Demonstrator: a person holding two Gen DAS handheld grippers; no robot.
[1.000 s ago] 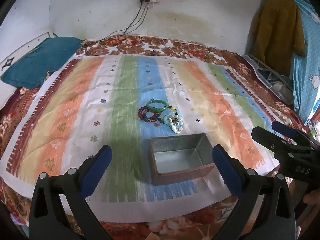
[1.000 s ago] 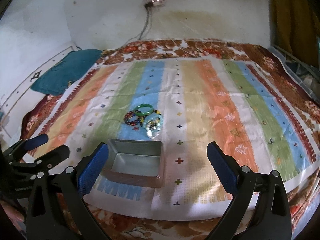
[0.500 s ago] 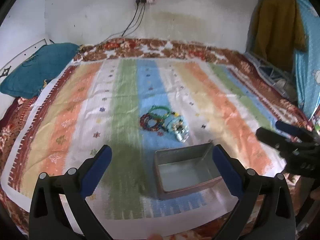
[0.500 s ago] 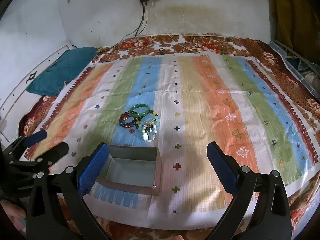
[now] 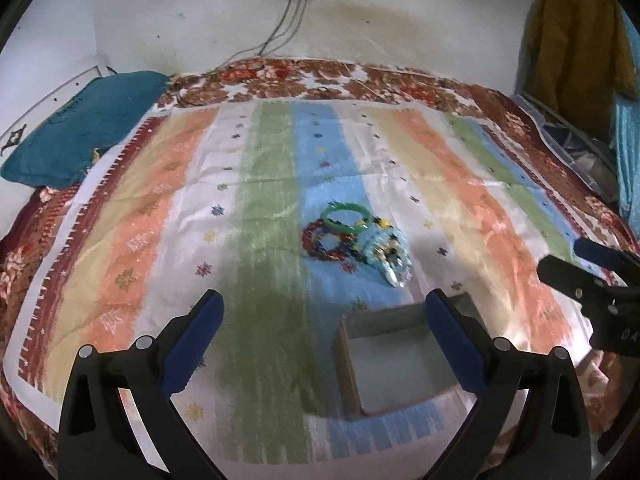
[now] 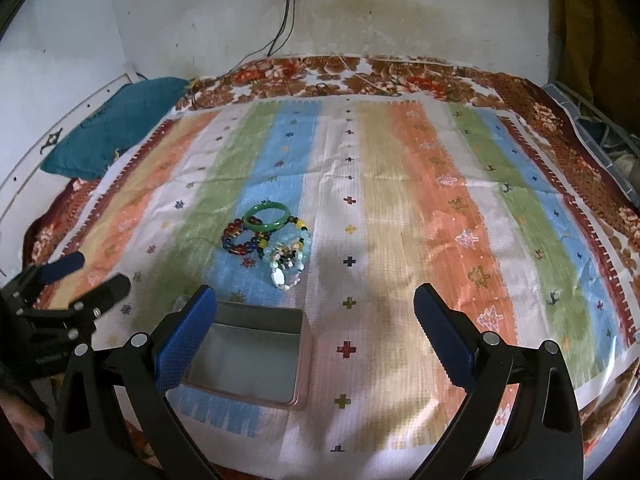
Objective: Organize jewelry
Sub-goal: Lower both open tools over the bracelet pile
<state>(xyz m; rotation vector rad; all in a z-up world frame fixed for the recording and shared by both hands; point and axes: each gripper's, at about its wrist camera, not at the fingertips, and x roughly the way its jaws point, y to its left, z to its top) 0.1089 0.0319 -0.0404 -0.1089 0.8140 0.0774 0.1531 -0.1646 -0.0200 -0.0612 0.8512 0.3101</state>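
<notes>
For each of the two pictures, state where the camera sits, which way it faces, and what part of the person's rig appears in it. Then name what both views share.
Left wrist: on the left tool, facing forward over the striped cloth; the right tool shows at right.
Right wrist: on the right tool, facing the same way; the left tool shows at left.
Shared: bracelets, empty tin, pillow.

Two wrist cameras, side by side above the near edge of the bed

Each looks forward and down between its own blue-padded fingers toward the far wall; both take in the striped cloth (image 5: 276, 184), the bracelet pile (image 6: 272, 240) and the tin box (image 6: 256, 356), and each catches the other gripper at its edge.
</notes>
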